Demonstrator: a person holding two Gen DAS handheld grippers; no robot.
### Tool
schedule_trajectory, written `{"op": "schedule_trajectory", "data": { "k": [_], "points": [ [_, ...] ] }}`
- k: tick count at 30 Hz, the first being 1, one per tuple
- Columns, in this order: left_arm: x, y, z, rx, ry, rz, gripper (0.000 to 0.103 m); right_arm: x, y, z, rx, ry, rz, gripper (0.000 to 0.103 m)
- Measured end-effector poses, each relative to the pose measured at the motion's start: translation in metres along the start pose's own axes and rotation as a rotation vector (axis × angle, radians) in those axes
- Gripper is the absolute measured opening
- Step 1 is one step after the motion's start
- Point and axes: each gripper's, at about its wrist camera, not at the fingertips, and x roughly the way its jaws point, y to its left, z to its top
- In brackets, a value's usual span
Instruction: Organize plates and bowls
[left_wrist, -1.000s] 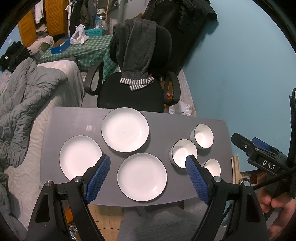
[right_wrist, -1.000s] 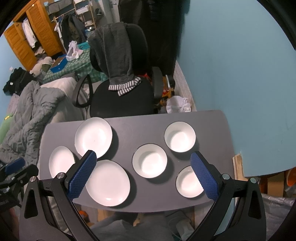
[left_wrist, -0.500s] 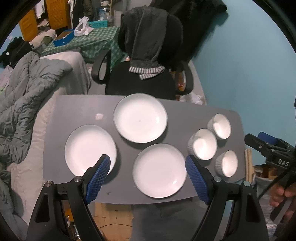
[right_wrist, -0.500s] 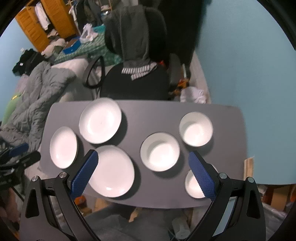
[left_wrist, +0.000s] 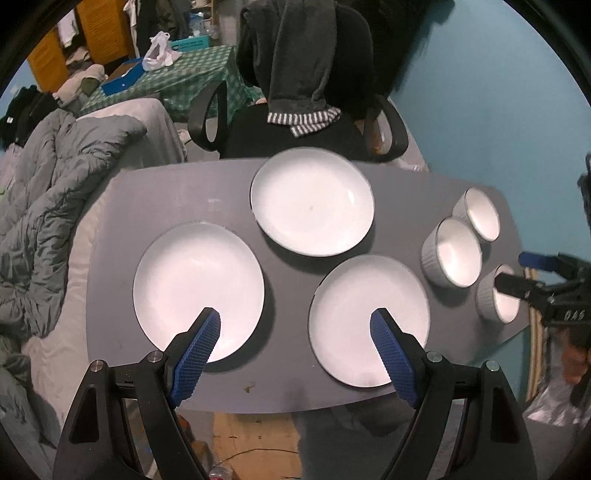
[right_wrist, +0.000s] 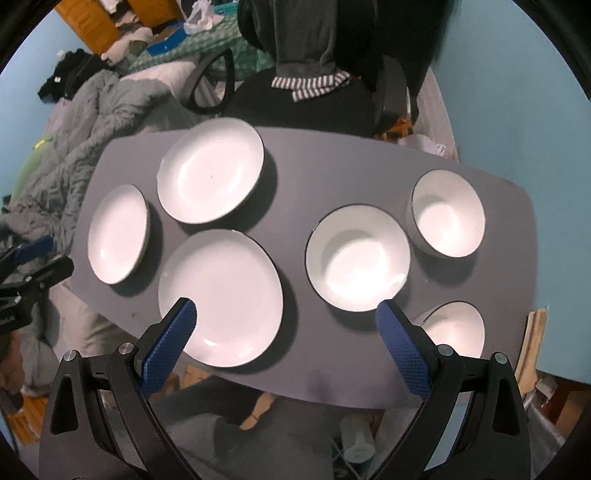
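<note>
on the grey table (left_wrist: 177, 192) three plates (left_wrist: 312, 201) lie left, three bowls (right_wrist: 357, 257) right, none stacked. our left gripper (left_wrist: 295, 328) and right gripper (right_wrist: 286, 325) hover released; we should approach rims low, squarely.

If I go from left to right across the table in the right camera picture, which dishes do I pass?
Leftmost plate → far plate and near plate, about level → middle bowl → far-right bowl and near-right bowl, about level.
</note>
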Motion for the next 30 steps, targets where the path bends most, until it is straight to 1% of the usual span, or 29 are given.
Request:
{"op": "schedule_trajectory", "data": {
  "k": [4, 8, 13, 14, 19, 21, 24, 26, 28, 29, 30],
  "points": [
    [0.021, -0.002, -0.01, 0.008, 0.038, -0.004, 0.085, 0.02, -0.001, -0.003, -0.005, 0.022, -0.011, 0.097],
    [0.038, -0.001, -0.016, 0.014, 0.083, -0.03, 0.085, 0.043, -0.002, -0.012, 0.015, 0.043, -0.009, 0.097],
    [0.056, 0.007, -0.02, 0.011, 0.101, -0.047, 0.085, 0.075, -0.008, -0.024, 0.117, 0.102, 0.032, 0.097],
    [0.059, 0.01, -0.021, 0.003, 0.101, -0.056, 0.085, 0.081, -0.01, -0.027, 0.132, 0.116, 0.028, 0.097],
    [0.078, 0.013, -0.021, -0.015, 0.102, -0.085, 0.085, 0.101, -0.012, -0.034, 0.135, 0.151, 0.017, 0.097],
    [0.086, 0.013, -0.022, -0.014, 0.104, -0.092, 0.085, 0.103, -0.013, -0.036, 0.141, 0.15, 0.02, 0.097],
    [0.098, 0.013, -0.023, -0.014, 0.117, -0.108, 0.085, 0.101, -0.015, -0.04, 0.159, 0.137, 0.031, 0.093],
    [0.105, 0.01, -0.024, -0.013, 0.127, -0.117, 0.085, 0.1, -0.017, -0.042, 0.175, 0.125, 0.04, 0.087],
    [0.108, 0.008, -0.026, -0.008, 0.132, -0.126, 0.085, 0.098, -0.02, -0.044, 0.186, 0.104, 0.045, 0.084],
    [0.11, 0.008, -0.026, -0.003, 0.131, -0.13, 0.085, 0.096, -0.02, -0.045, 0.188, 0.09, 0.046, 0.081],
    [0.113, 0.007, -0.026, -0.001, 0.132, -0.125, 0.085, 0.097, -0.021, -0.045, 0.188, 0.083, 0.044, 0.079]
  ]
}}
